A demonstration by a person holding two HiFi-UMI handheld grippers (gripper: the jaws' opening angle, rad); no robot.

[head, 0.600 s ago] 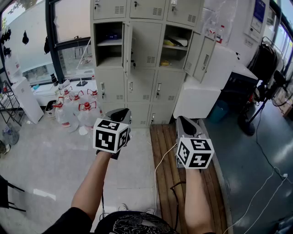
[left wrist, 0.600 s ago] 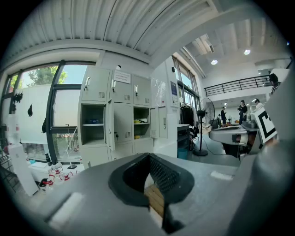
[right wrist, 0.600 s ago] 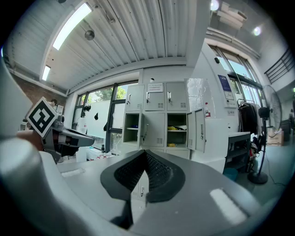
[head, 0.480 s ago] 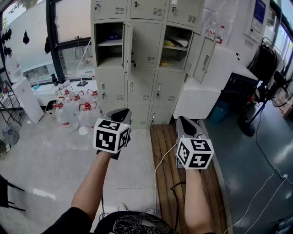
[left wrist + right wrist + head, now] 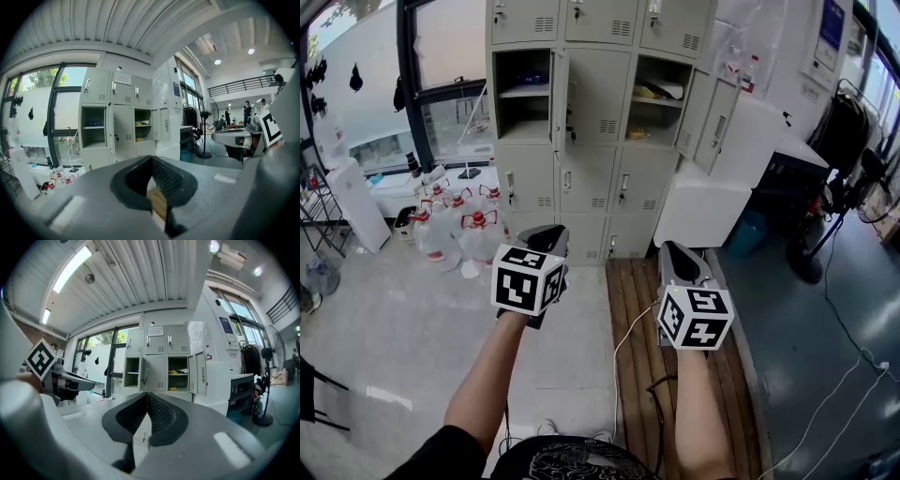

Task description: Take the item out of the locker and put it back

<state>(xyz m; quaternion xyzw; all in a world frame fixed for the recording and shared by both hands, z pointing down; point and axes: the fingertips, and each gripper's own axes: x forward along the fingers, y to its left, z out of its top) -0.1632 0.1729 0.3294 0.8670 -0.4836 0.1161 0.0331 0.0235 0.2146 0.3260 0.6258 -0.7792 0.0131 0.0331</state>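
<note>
Both grippers closed and empty, well short of the open lockers.

Clear red-capped plastic water jugs point(image 5: 455, 228) stand on the floor at left. The left gripper point(image 5: 546, 234) has its jaws pressed together on nothing. Beyond, the grey metal locker bank point(image 5: 598, 94) has two compartments open: a small blue item point(image 5: 532, 77) in the left, a yellow item point(image 5: 650, 91) on the right one's shelf. The right gripper point(image 5: 677, 251) is equally closed, empty.
</note>
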